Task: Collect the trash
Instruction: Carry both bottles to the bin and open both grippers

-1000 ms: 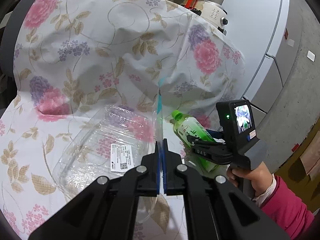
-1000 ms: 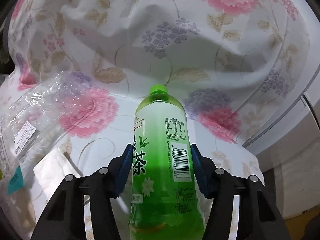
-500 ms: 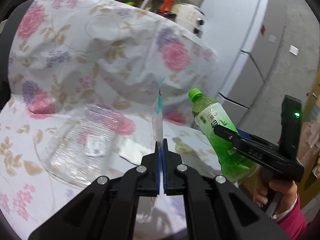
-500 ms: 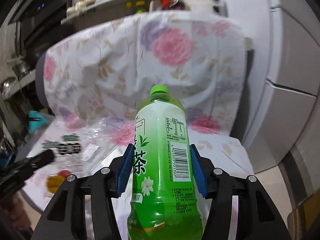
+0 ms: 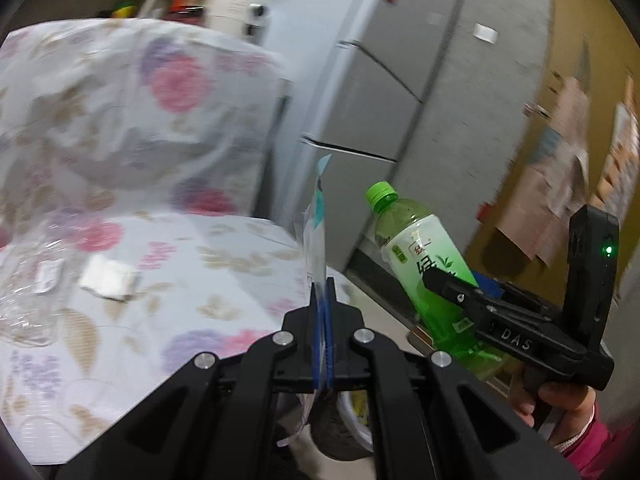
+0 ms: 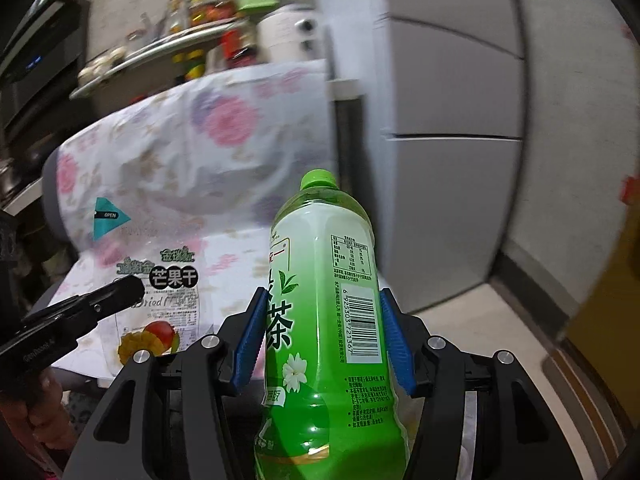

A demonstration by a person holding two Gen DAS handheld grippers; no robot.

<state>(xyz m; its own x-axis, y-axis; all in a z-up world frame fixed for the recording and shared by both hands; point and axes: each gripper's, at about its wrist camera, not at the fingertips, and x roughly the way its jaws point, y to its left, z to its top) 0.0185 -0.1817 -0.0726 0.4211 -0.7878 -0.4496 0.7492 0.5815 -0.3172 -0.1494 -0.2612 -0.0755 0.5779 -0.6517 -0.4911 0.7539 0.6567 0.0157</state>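
My left gripper [image 5: 323, 292] is shut on a clear dried-mango snack bag [image 5: 314, 236], seen edge-on; in the right wrist view the bag [image 6: 160, 292] shows its printed face with a teal corner tab, held by the left gripper [image 6: 120, 292]. My right gripper [image 6: 322, 336] is shut on a green tea bottle [image 6: 324, 320] with a green cap, held upright. In the left wrist view the bottle [image 5: 424, 264] tilts left, right of the bag, off the chair's edge. A clear plastic clamshell box [image 5: 28, 280] and a white napkin [image 5: 108, 280] lie on the flowered seat cover [image 5: 180, 264].
A grey fridge [image 5: 400, 80] stands right of the covered chair. A shelf with bottles and a white cooker [image 6: 288, 32] is behind it. A round container rim [image 5: 352, 416] shows below my left gripper. Cardboard boxes [image 5: 560, 160] lean at the far right.
Both grippers have swung right and away from the chair, carrying the bag and the bottle. The clamshell box has dropped to the left edge of the left wrist view.
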